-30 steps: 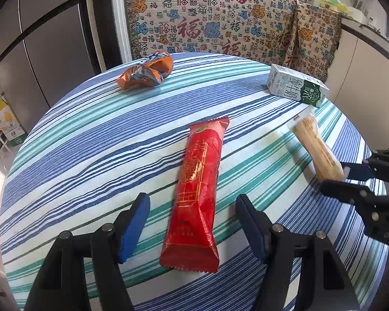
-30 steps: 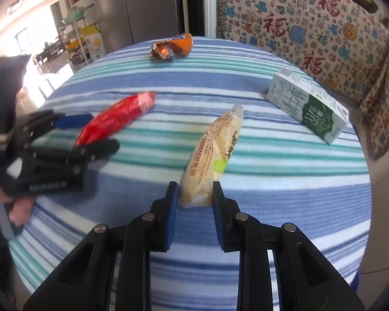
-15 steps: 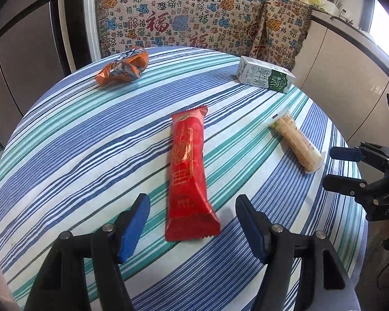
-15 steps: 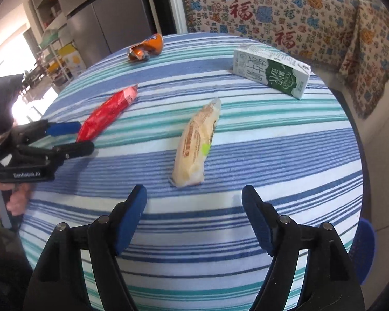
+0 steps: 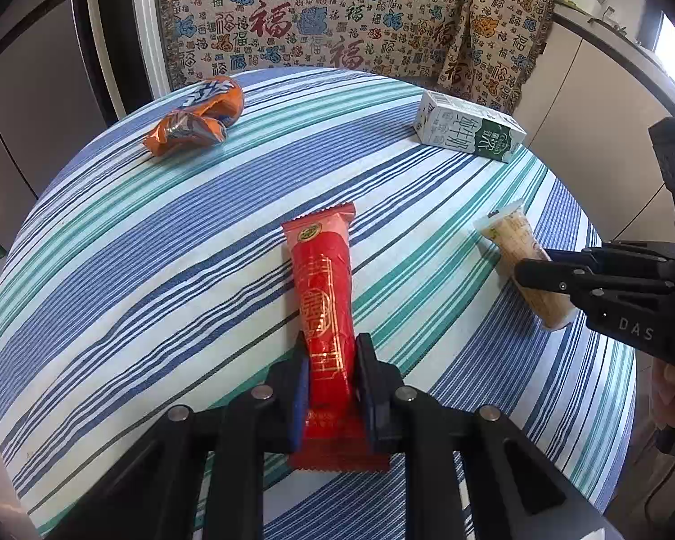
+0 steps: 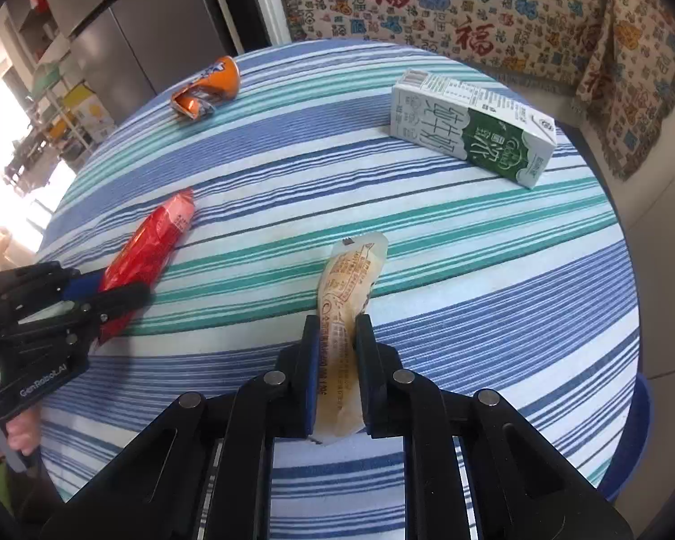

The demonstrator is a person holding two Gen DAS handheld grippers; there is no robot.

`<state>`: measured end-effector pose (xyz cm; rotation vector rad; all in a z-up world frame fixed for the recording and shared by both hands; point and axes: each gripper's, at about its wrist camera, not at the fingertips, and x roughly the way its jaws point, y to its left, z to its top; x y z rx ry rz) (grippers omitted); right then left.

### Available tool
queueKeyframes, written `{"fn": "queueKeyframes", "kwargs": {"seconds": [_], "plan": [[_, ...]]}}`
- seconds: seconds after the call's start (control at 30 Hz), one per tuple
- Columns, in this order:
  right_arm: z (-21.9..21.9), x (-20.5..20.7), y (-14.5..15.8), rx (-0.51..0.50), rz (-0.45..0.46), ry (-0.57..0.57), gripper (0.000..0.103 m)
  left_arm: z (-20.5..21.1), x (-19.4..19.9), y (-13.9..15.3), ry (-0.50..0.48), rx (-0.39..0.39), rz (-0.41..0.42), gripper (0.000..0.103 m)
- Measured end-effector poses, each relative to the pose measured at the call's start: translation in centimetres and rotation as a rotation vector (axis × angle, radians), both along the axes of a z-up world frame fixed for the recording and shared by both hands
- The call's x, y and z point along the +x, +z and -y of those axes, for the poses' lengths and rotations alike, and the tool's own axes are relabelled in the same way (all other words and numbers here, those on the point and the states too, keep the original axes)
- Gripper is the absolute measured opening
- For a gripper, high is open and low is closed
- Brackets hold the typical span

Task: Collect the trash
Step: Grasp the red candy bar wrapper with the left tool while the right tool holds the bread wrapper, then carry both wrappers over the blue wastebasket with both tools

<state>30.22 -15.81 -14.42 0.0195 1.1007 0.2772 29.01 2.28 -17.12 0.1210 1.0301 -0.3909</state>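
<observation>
A long red snack wrapper lies on the striped round table. My left gripper is closing on its near end, and the blue pads press its sides. A beige bread wrapper lies to the right, with my right gripper shut on its near end. In the left wrist view the right gripper covers part of the beige wrapper. In the right wrist view the left gripper sits over the red wrapper.
A crushed orange can lies at the table's far left. A green and white milk carton lies on its side at the far right. A patterned cloth hangs behind the table, with a grey fridge to its left.
Both grippers stood wide open half a second ago. Each has moved forward and clamped a wrapper's near end: the left the red one, the right the beige one.
</observation>
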Motion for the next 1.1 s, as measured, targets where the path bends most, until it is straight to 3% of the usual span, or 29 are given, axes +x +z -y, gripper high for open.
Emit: {"fn": "queueKeyframes", "kwargs": {"seconds": [0.23,0.47,1.1], "plan": [[2.9,-3.4,2.5,0.029,0.063,0.003,0.013,1.1,-2.4,1.7,-0.002,-0.068,0.050,0.013],[7.0,-6.9,3.5,0.053,0.084,-0.029,0.013,5.8,-4.8,3.3,-0.068,-0.126,0.072,0.013],[27.8,-16.2,5.6,0.045,0.152,-0.322,0.013,25.1,-10.1,5.9,-0.326,-0.267,0.068,0.010]]}}
